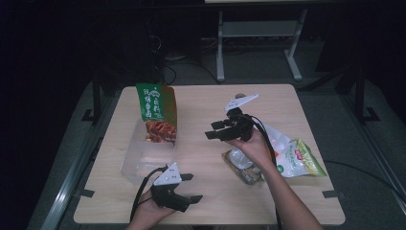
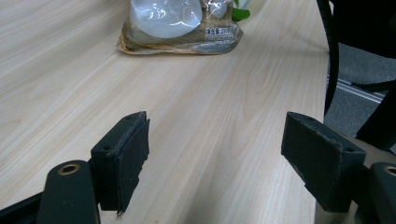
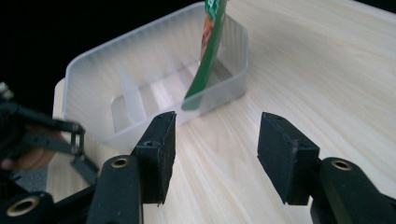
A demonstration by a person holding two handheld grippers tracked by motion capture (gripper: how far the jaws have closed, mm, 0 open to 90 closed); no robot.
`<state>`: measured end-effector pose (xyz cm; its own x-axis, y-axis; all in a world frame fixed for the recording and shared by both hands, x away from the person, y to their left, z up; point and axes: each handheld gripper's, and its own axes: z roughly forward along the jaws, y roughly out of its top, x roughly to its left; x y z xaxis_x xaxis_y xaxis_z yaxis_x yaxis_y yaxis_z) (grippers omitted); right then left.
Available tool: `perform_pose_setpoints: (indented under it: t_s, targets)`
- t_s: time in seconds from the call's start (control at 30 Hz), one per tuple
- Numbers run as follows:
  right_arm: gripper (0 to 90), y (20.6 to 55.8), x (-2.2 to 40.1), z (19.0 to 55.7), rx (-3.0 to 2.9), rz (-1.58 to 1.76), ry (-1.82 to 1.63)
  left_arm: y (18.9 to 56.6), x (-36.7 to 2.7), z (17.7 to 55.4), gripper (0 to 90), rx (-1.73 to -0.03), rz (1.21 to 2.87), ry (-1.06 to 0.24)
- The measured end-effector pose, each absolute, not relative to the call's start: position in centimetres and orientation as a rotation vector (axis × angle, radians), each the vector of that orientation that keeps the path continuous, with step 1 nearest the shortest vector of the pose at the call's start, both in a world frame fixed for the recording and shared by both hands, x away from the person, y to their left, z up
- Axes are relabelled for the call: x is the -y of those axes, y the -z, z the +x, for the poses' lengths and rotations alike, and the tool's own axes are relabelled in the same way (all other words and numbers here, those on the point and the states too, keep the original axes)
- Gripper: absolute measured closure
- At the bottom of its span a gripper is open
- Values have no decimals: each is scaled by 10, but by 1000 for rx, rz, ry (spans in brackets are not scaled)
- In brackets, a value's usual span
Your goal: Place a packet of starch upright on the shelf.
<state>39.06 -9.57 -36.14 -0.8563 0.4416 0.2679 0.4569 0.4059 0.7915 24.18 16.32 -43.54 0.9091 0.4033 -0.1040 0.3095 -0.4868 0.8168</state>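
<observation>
My right claw hangs above the middle of the table, its jaws apart with nothing between them, pointing left toward the clear plastic box. In the right gripper view the box lies straight ahead past my jaws, and the green snack bag stands upright in its far end, leaning against the wall. The other snack bags lie the opposite way: a clear-and-brown bag just under my right wrist and a green-and-white bag beside it toward the right edge. They run roughly side by side across the table. My right hand is by far the nearer to them, so I judge the next pick falls to it, and it has to turn back to the right and down.

My left claw rests low at the near edge, just in front of the box, jaws wide apart and empty; in the left gripper view it looks across bare wood at the clear-and-brown bag.

The table is pale wood grain, flat and uncluttered. The room around it is dark, with a grey floor and a white metal frame behind.
</observation>
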Motion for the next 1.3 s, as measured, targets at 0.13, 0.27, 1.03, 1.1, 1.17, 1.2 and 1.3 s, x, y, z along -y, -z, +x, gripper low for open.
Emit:
perform_pose_setpoints:
  t_s: [0.13, 0.27, 1.03, 1.1, 1.17, 1.2, 1.3]
  targets:
    - [452, 364, 109, 383, 2615, -858, 1475, 435, -163, 241, 229, -505, 2115, -130]
    - [448, 365, 120, 377, 2612, -875, 1460, 434, -163, 241, 229, -502, 2114, -132]
    - [435, 386, 184, 336, 2619, -1001, 1416, 436, -162, 240, 230, -520, 2097, -97]
    - [440, 388, 188, 333, 2622, -1002, 1406, 436, -162, 240, 230, -521, 2095, -95]
    - [438, 390, 191, 331, 2621, -1014, 1390, 436, -163, 240, 229, -524, 2094, -93]
    - [440, 391, 193, 329, 2621, -1016, 1389, 436, -163, 240, 229, -524, 2094, -93]
    - [441, 393, 198, 324, 2633, -1029, 1380, 435, -164, 240, 230, -522, 2092, -97]
